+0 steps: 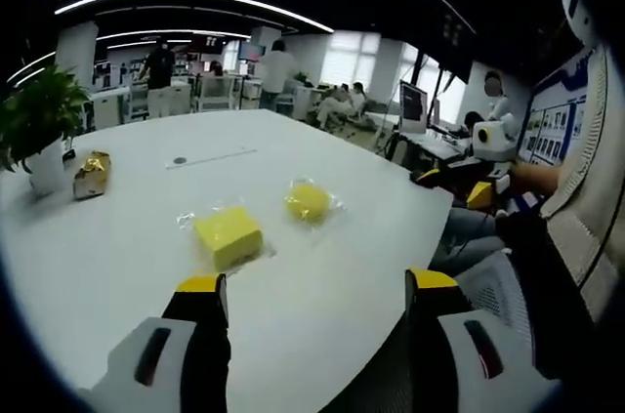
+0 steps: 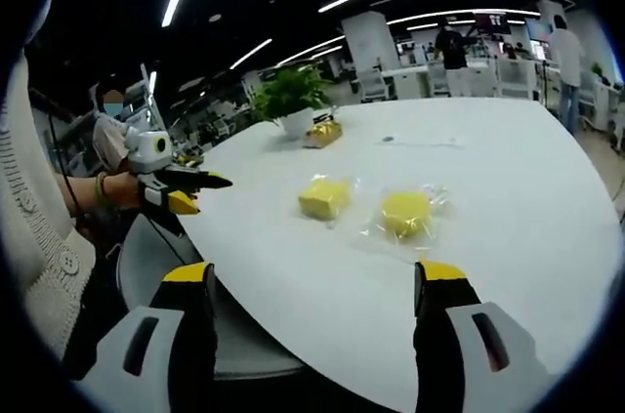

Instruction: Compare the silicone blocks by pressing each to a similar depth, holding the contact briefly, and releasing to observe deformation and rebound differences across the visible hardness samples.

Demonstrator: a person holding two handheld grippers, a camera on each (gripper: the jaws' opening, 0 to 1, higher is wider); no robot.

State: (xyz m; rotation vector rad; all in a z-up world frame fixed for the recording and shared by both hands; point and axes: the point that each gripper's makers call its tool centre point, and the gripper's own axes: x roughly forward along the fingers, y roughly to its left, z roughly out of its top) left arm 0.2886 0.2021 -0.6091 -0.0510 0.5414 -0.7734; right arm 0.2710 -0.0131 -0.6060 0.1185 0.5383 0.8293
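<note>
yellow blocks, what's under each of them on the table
Each yellow block, the square one and the rounder one, lies on clear plastic wrap spread on the white table. Whether anything sits between block and wrap is hidden beneath them.

cream knit sleeve (image 2: pixel 34 237), yellow-tipped black tongs (image 2: pixel 317 281)

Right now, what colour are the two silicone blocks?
Both silicone blocks are yellow, clearest in the left gripper view.

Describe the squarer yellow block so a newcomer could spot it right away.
On the big white table, two yellow silicone pieces lie in clear wrappers. The squarer yellow block sits nearer the potted plant; its neighbour, the rounder yellow piece, has soft, curved edges.
</note>
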